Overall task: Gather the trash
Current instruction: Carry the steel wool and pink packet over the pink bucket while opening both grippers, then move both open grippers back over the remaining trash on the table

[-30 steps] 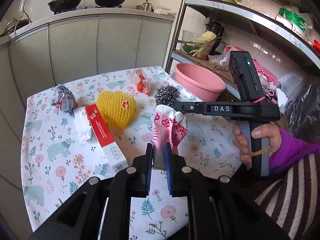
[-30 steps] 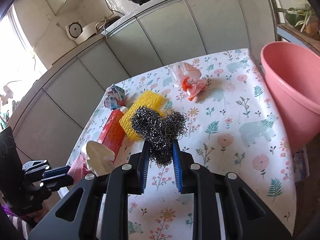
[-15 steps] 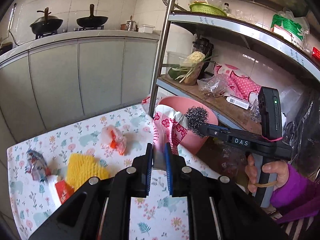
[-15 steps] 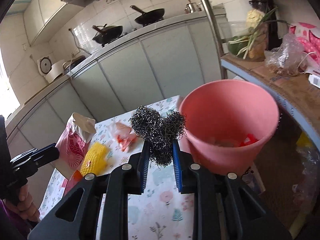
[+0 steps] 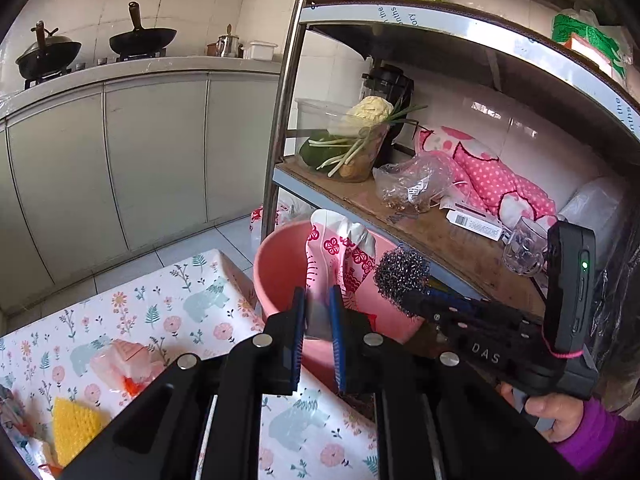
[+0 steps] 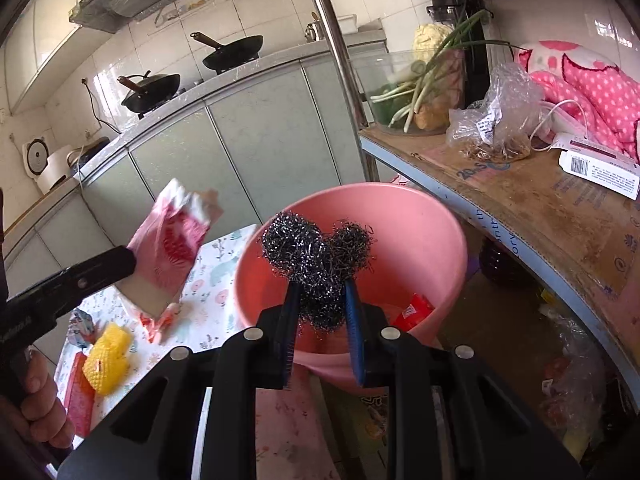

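My left gripper (image 5: 318, 336) is shut on a pink and white patterned paper bag (image 5: 338, 256) and holds it in front of the pink basin (image 5: 280, 272). The bag also shows in the right wrist view (image 6: 172, 244). My right gripper (image 6: 320, 316) is shut on a steel wool scrubber (image 6: 316, 256) and holds it over the pink basin (image 6: 440, 236), which has red scraps (image 6: 412, 308) inside. The scrubber also shows in the left wrist view (image 5: 400, 276).
On the floral table (image 5: 168, 308) lie a clear wrapper with orange bits (image 5: 124, 364), a yellow foam net (image 6: 106, 360), a red box (image 6: 78, 396) and a crumpled foil wrapper (image 6: 80, 330). A metal shelf (image 6: 520, 208) with vegetables and bags stands right of the basin.
Both grippers have swung right from the table toward the pink basin, carrying the paper bag and the scrubber. The scrubber now hangs over the basin's opening.
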### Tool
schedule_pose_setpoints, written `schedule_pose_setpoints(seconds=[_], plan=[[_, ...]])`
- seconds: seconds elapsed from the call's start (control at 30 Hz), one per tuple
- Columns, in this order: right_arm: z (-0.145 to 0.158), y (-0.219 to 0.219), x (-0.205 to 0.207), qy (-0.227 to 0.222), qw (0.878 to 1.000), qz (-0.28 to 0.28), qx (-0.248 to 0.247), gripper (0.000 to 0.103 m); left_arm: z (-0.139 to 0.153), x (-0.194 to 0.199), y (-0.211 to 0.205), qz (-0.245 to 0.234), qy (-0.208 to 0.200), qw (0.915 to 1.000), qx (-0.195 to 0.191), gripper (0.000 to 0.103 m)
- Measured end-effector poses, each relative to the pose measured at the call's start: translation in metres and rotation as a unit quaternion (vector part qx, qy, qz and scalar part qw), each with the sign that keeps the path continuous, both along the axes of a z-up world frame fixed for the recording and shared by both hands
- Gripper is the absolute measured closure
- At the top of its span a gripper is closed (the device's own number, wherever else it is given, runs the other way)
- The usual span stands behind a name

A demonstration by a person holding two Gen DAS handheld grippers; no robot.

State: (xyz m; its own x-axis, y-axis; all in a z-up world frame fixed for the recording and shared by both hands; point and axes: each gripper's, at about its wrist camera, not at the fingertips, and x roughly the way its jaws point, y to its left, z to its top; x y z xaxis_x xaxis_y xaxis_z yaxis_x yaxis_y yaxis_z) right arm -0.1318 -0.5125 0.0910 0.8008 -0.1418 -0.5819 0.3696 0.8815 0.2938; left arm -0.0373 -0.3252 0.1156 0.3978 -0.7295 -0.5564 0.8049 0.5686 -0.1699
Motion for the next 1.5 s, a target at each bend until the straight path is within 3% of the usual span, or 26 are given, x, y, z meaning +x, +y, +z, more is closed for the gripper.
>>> schedule_pose_setpoints(seconds=[0.43,0.5,0.6,0.77,1.17,1.5], plan=[[-0.024,-0.011,0.018,0.037,0.999,-0.018,-0.004,0.080,-0.048,0.029,-0.063,0.019,0.026,0.9981,0.052,0.091],[-0.024,-0.009,0.020,0.036,0.999,-0.018,-0.005,0.074,-0.053,0.030,-0.066,0.017,0.029,0.9977,0.058,0.091],[-0.025,-0.010,0.021,0.041,0.999,-0.022,-0.007,0.070,-0.056,0.031,-0.070,0.016,0.032,0.9973,0.064,0.091],[-0.025,-0.009,0.019,0.044,0.999,-0.023,-0.002,0.068,-0.049,0.029,-0.065,0.021,0.028,0.9979,0.055,0.081],[-0.011,0.007,0.007,0.033,0.999,-0.015,-0.007,0.065,-0.014,0.022,-0.021,0.048,0.025,0.9984,0.017,0.073],[0.013,0.042,-0.006,0.010,1.000,0.017,-0.013,0.058,0.028,0.008,0.069,0.088,0.002,0.9959,-0.021,0.065]])
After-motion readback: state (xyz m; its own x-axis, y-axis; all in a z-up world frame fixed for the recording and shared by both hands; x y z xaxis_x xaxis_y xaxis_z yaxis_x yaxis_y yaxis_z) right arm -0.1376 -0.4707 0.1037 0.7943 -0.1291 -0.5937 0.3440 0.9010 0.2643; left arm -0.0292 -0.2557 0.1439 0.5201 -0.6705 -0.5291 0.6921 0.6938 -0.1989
